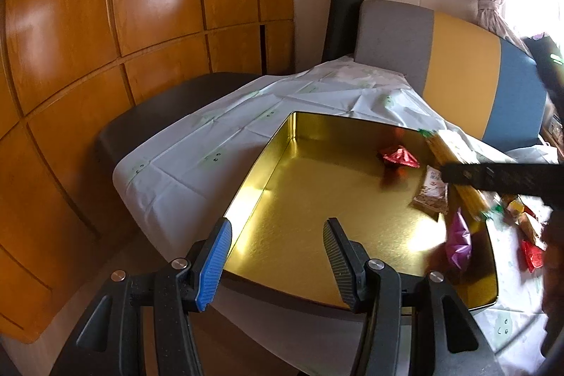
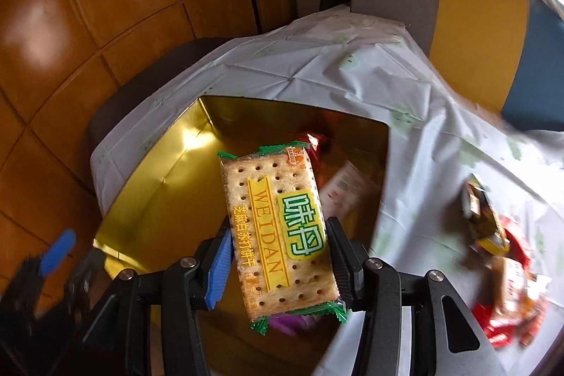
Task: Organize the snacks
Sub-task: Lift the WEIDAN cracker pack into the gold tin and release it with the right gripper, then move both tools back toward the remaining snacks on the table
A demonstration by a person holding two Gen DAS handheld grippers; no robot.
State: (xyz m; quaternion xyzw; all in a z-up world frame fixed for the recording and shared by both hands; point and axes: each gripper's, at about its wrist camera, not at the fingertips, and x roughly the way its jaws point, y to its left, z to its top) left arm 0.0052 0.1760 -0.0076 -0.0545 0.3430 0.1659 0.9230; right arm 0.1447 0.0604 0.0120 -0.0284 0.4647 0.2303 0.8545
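While the right gripper is clamping a cracker packet at frame centre above the gold tin, the left gripper is hanging released, empty, over the tin's near rim at lower centre.

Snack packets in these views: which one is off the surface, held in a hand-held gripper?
The cracker packet with green crimped ends, clamped by the right hand-held gripper above the gold tin. The red wrapped snack lies inside the tin.
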